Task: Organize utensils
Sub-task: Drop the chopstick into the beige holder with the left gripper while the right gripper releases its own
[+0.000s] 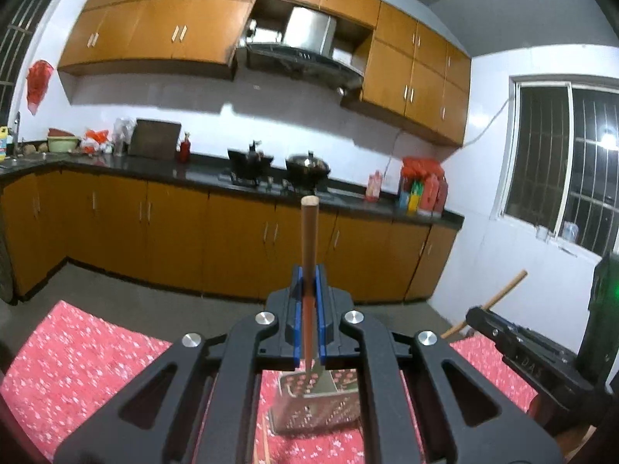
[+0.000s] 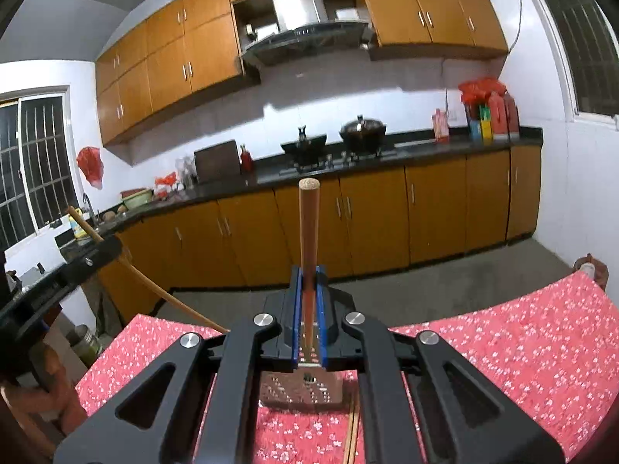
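Red floral tablecloth beneath tongs clamping a wooden-handled spatula.

A home kitchen: orange-brown wall cabinets hang over a dark countertop, with a range hood above a gas stove carrying a lidded wok. A sink faucet stands by a barred window.

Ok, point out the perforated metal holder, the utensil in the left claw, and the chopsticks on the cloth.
perforated metal holder (image 1: 315,411): left wrist view, front wall.
wooden-handled utensil (image 1: 309,232): left wrist view, mid handle, above the left claw (image 1: 308,282).
chopsticks (image 2: 351,437): right wrist view, shafts beside the holder.
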Demonstrator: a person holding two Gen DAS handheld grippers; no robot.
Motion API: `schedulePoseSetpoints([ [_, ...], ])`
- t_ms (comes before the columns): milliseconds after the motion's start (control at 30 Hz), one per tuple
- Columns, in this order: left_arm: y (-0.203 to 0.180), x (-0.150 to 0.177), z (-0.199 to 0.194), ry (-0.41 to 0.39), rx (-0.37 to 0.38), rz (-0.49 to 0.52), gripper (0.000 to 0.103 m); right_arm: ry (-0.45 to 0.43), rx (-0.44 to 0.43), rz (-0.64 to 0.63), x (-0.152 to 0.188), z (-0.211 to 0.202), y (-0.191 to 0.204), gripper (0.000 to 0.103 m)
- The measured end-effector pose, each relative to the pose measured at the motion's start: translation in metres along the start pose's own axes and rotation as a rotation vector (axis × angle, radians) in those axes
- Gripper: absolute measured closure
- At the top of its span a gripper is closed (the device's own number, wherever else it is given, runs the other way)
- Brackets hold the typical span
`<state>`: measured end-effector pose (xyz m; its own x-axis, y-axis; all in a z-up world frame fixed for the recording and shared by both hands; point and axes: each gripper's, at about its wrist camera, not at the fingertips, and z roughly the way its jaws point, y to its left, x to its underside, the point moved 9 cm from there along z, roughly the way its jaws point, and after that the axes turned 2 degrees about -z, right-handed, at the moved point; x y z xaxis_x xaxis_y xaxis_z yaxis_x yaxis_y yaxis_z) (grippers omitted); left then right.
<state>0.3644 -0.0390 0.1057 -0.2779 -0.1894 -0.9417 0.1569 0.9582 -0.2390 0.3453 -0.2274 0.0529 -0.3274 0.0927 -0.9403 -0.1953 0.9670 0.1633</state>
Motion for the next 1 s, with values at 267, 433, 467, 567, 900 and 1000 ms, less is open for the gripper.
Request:
schedulePoseSetpoints([
  [267, 0.003, 0.029, 0.02, 0.074, -0.008, 0.007, 0.091, 0.066, 0.0, -0.001, 0.016, 0.016, 0.003, 0.093],
  [433, 0.01, 0.023, 0.005, 0.048, -0.017, -0.008, 0.079, 0.055, -0.001, 0.009, 0.014, 0.011, 0.002, 0.072],
  [467, 0.012, 0.021, 0.001, 0.04, -0.018, -0.015, 0.078, 0.049, 0.0, 0.006, 0.012, 0.009, 0.003, 0.072],
  [567, 0.017, 0.014, -0.015, 0.017, -0.017, -0.039, 0.078, 0.015, 0.007, 0.006, 0.005, -0.005, 0.002, 0.072],
  [900, 0.075, 0.049, -0.068, 0.063, -0.139, -0.056, 0.067, 0.071, 0.142, 0.035, 0.046, -0.039, -0.054, 0.072],
  [1000, 0.097, 0.088, -0.064, 0.168, -0.18, -0.055, 0.067, 0.24, 0.172, 0.048, 0.102, -0.017, -0.072, 0.073],
])
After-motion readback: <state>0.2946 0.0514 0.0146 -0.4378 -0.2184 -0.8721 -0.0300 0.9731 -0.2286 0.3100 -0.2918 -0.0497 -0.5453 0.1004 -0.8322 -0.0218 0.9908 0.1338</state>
